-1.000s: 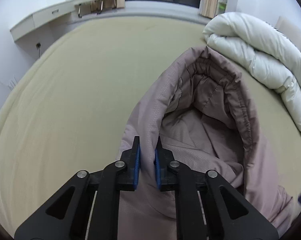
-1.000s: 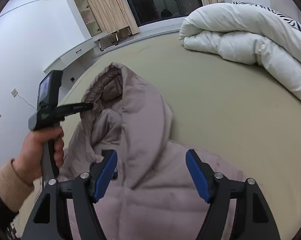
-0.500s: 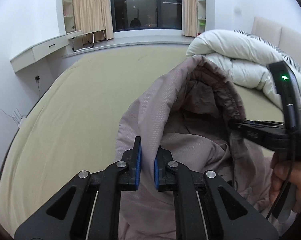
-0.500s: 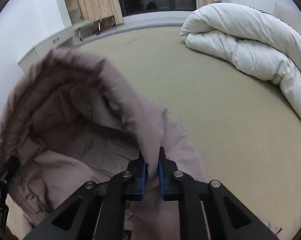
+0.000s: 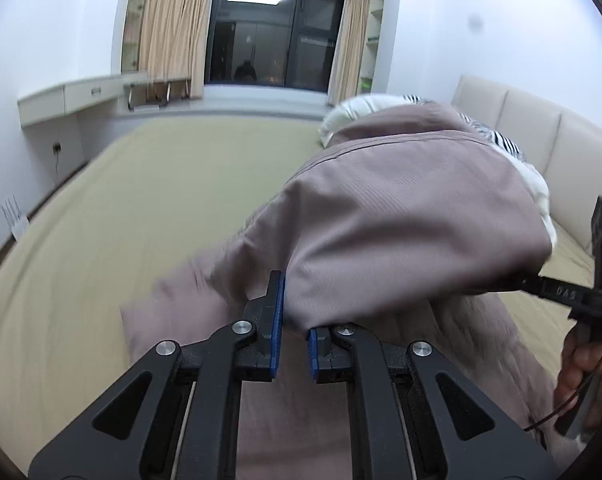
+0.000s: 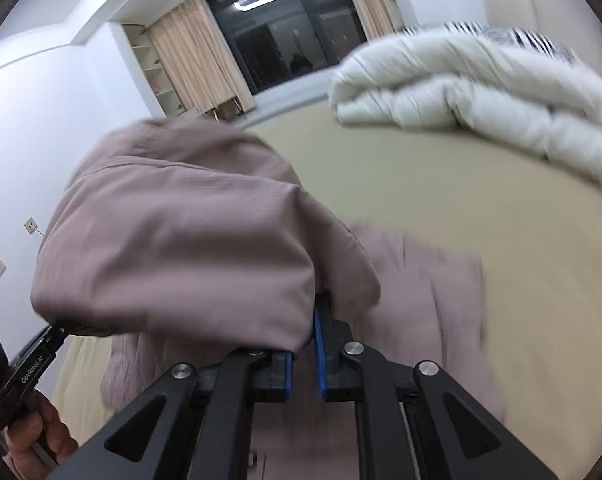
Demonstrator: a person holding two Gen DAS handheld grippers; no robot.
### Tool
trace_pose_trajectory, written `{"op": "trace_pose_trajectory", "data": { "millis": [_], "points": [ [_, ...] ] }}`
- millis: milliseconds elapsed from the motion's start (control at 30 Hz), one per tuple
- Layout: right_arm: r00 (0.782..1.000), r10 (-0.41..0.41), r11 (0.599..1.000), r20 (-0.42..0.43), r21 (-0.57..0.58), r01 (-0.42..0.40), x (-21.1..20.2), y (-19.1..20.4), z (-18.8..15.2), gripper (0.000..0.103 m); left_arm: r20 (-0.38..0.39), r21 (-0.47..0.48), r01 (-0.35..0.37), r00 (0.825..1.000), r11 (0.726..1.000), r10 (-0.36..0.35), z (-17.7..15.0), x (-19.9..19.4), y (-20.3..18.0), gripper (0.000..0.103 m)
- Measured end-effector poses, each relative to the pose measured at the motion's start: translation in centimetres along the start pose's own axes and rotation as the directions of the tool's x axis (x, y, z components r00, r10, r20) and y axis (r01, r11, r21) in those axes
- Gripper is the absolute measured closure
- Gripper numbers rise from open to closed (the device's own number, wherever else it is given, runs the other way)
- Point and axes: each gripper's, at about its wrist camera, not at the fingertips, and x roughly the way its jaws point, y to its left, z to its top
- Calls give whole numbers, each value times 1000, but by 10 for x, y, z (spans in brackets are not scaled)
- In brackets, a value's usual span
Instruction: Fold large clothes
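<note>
A mauve hooded puffer jacket [image 5: 401, 216] lies on the beige bed [image 5: 121, 216], its hood [image 6: 173, 232] lifted off the sheet and stretched between both grippers. My left gripper [image 5: 293, 320] is shut on one edge of the hood, blue pads pinching the fabric. My right gripper [image 6: 305, 336] is shut on the opposite edge, cloth draped over its left finger. The right gripper's tool and the hand holding it [image 5: 589, 344] show at the right edge of the left wrist view. The left gripper's tool and hand [image 6: 25, 412] appear at the lower left of the right wrist view. The jacket body [image 6: 413, 300] is blurred below.
A rolled white duvet [image 6: 481, 92] lies on the bed at the far right, by the padded headboard [image 5: 541, 148]. A wall desk [image 5: 73, 96] and a curtained dark window [image 5: 269, 36] stand beyond the bed's far edge. Bare sheet stretches to the left of the jacket.
The right gripper went from wide open to shut on the hood's edge. Both grippers then lifted the hood and swung it over toward the jacket body; its lining no longer shows.
</note>
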Motion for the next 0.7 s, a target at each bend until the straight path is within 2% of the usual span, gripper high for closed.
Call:
{"op": "trace_pose_trajectory", "data": {
  "millis": [67, 100, 167, 233, 267, 300, 367, 433, 467, 533, 567, 633, 700],
  "points": [
    [998, -17, 999, -61, 49, 20, -4, -10, -37, 92, -101, 3, 9, 995, 1000, -8, -35, -12, -3, 92],
    [992, -32, 997, -120, 72, 41, -4, -15, -57, 92, -150, -13, 15, 989, 1000, -17, -50, -17, -3, 92],
    [983, -64, 991, -172, 106, 83, -14, -25, -82, 92, -234, -91, 22, 971, 996, -43, -75, -31, 3, 92],
    [982, -51, 986, -183, 145, 78, -30, -35, -92, 91, -280, -156, 14, 958, 988, -58, -94, -54, 12, 92],
    [982, -64, 984, -177, 154, 92, -40, -39, -92, 90, -273, -190, 11, 960, 982, -64, -96, -68, 16, 92],
    [983, -76, 982, -164, 159, 103, -50, -40, -87, 86, -252, -209, 24, 964, 978, -78, -93, -77, 17, 92],
    [991, -58, 986, -117, 148, 75, -66, -34, -65, 86, -198, -200, 32, 978, 979, -72, -74, -94, 21, 92],
    [998, -32, 994, -56, 100, 37, -74, -17, -29, 86, -110, -191, 70, 990, 979, -92, -36, -101, 21, 92],
    [999, -12, 997, -32, 73, 14, -75, -7, -10, 83, -80, -170, 91, 991, 981, -106, -13, -96, 13, 92],
    [1000, 30, 1000, 7, 7, -30, -72, 19, 28, 66, -22, -114, 112, 993, 987, -115, 20, -90, -4, 92],
    [999, 42, 999, 17, -27, -41, -68, 33, 42, 64, -6, -97, 132, 991, 986, -134, 32, -87, -6, 92],
    [997, 76, 992, 21, -102, -74, -51, 58, 67, 60, -12, -67, 154, 988, 986, -156, 49, -69, -17, 92],
    [996, 87, 988, -33, -125, -90, -23, 70, 76, 60, -65, -39, 135, 988, 990, -137, 52, -39, -27, 92]
  ]
}}
